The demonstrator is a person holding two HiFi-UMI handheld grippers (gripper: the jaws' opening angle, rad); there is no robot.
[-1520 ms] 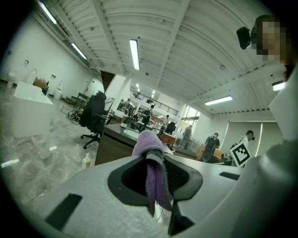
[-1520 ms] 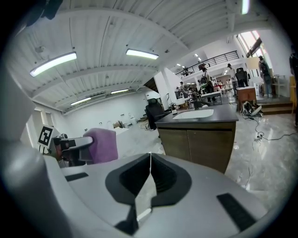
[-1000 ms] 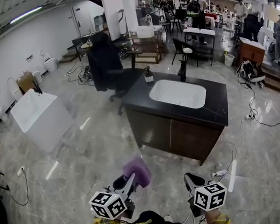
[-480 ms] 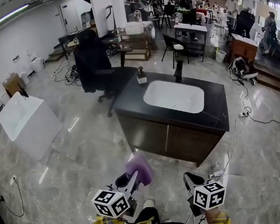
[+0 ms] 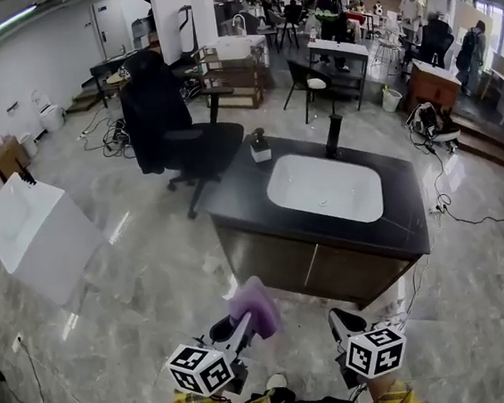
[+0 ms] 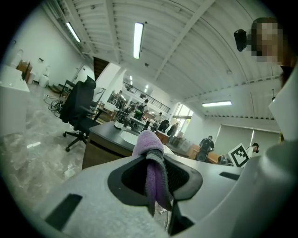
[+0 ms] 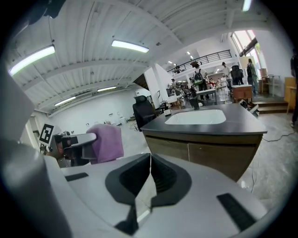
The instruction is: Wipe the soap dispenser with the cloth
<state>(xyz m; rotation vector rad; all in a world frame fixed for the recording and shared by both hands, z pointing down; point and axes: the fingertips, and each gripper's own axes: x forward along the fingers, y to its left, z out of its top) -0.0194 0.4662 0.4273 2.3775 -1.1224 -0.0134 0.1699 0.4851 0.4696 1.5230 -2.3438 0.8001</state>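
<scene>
A small soap dispenser [image 5: 260, 145] with a dark pump stands on the black vanity counter [image 5: 242, 188], left of the white basin [image 5: 325, 187]. My left gripper [image 5: 246, 317] is shut on a purple cloth [image 5: 256, 307], which bulges from between its jaws [image 6: 150, 153]; the same cloth [image 7: 106, 142] shows in the right gripper view. My right gripper [image 5: 339, 319] is shut with nothing in it, its jaws meeting edge to edge [image 7: 150, 162]. Both grippers hang low over the floor, well short of the vanity's front.
A black faucet [image 5: 334, 135] rises behind the basin. A black office chair [image 5: 168, 124] stands left of the vanity. A white sink unit [image 5: 33, 230] sits at the far left. Cables [image 5: 454, 211] trail on the marble floor at the right. People stand among tables in the background.
The vanity has come nearer and grown larger in the head view as I walked toward it. Both grippers keep their places low in that view, with the cloth still held.
</scene>
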